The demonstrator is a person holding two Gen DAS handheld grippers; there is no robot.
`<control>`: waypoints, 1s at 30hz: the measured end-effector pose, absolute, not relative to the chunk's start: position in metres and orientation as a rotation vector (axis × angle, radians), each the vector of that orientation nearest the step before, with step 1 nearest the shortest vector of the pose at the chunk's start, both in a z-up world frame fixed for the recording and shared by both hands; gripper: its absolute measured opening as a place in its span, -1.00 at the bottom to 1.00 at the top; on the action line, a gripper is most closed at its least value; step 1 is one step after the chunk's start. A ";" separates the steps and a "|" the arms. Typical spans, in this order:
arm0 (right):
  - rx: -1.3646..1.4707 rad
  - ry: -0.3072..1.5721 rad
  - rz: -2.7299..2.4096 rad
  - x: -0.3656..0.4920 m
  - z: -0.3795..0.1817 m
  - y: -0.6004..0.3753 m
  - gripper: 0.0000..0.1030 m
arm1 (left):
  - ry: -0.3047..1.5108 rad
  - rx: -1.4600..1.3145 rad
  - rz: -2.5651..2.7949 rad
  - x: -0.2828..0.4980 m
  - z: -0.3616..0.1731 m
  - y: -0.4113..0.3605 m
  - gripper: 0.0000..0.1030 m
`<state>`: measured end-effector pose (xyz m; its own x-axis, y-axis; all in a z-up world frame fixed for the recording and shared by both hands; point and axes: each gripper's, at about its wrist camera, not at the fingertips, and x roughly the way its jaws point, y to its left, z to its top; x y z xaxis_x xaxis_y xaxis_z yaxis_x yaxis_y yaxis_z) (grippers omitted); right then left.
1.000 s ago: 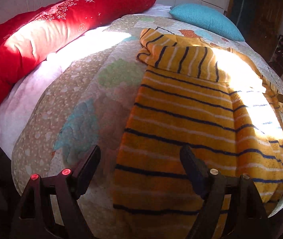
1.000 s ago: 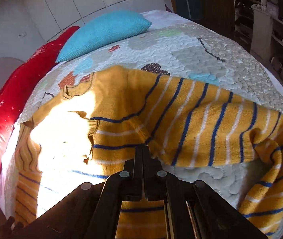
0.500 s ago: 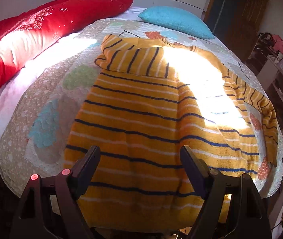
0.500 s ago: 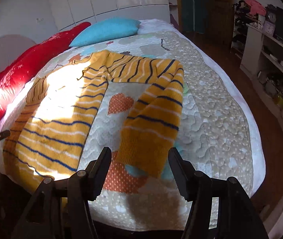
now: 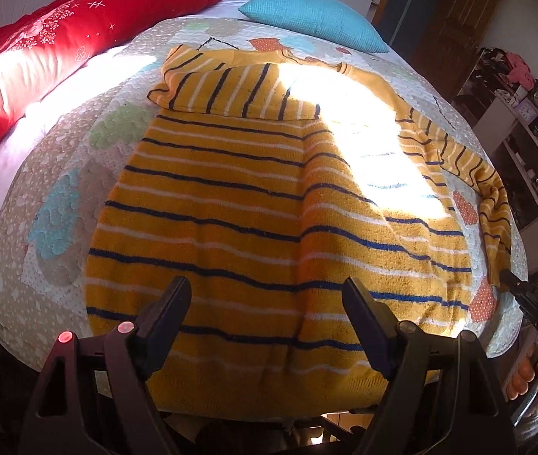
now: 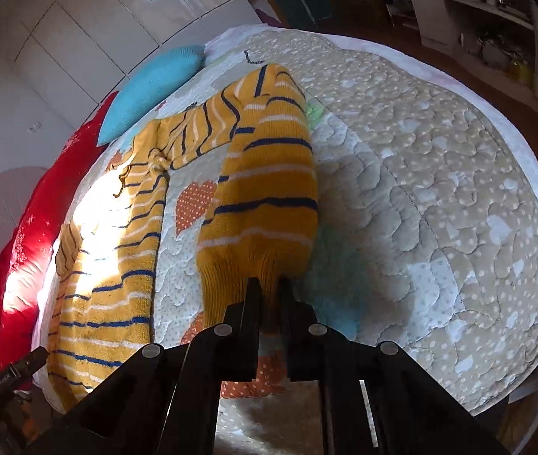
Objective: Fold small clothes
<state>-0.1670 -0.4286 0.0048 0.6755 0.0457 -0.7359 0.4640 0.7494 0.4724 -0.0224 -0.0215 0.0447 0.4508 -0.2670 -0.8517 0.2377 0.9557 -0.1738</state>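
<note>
A yellow sweater [image 5: 231, 189] with blue and white stripes lies flat on the quilted bed [image 5: 60, 197], hem toward me. One sleeve [image 5: 231, 91] is folded across its chest. My left gripper [image 5: 265, 288] hovers open just above the hem, nothing between its fingers. The other sleeve [image 6: 265, 189] stretches out sideways and bends down along the quilt. My right gripper [image 6: 269, 288] is closing on this sleeve's ribbed cuff [image 6: 231, 265], which sits pinched between its pads. In the left wrist view the right gripper's tip [image 5: 505, 276] meets the sleeve end at the bed's right edge.
A long red pillow [image 5: 41, 57] runs along the bed's left side and a blue cushion [image 5: 314, 15] lies at the head. Open shelving [image 5: 534, 132] stands to the right, white wardrobe doors [image 6: 79, 38] behind. The quilt's right half [image 6: 439, 189] is bare.
My right gripper let go of the sweater's body, opened, drew back to the outstretched sleeve's cuff and closed on it. My left gripper shifted right to above the hem's middle, still open.
</note>
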 end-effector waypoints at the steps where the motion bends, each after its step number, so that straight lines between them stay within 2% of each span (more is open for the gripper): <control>1: 0.696 0.784 -0.289 -0.173 0.013 -0.438 -0.81 | 1.050 -0.026 -0.313 -0.024 0.047 -0.021 0.57; 9: 0.680 0.567 -0.620 -0.237 0.102 -0.539 -0.82 | 1.058 -0.080 -0.301 -0.021 0.047 -0.008 0.57; 14: 0.678 0.513 -0.565 -0.218 0.146 -0.544 -0.82 | 1.049 -0.091 -0.307 -0.020 0.049 -0.005 0.57; 18: 0.622 0.538 -0.398 -0.161 0.180 -0.507 -0.82 | 1.014 -0.103 -0.316 -0.023 0.055 0.003 0.57; 24: 0.513 0.627 -0.127 -0.023 0.209 -0.400 -0.82 | 0.955 -0.122 -0.296 -0.025 0.061 0.032 0.57; 30: 0.342 0.757 0.075 0.109 0.198 -0.258 -0.82 | 0.905 -0.143 -0.219 -0.023 0.052 0.078 0.57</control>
<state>0.1087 -0.2579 0.1984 0.7273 0.1882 -0.6600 0.0559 0.9422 0.3303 -0.0226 0.0783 0.0523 0.5973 -0.2481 -0.7627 0.1276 0.9682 -0.2151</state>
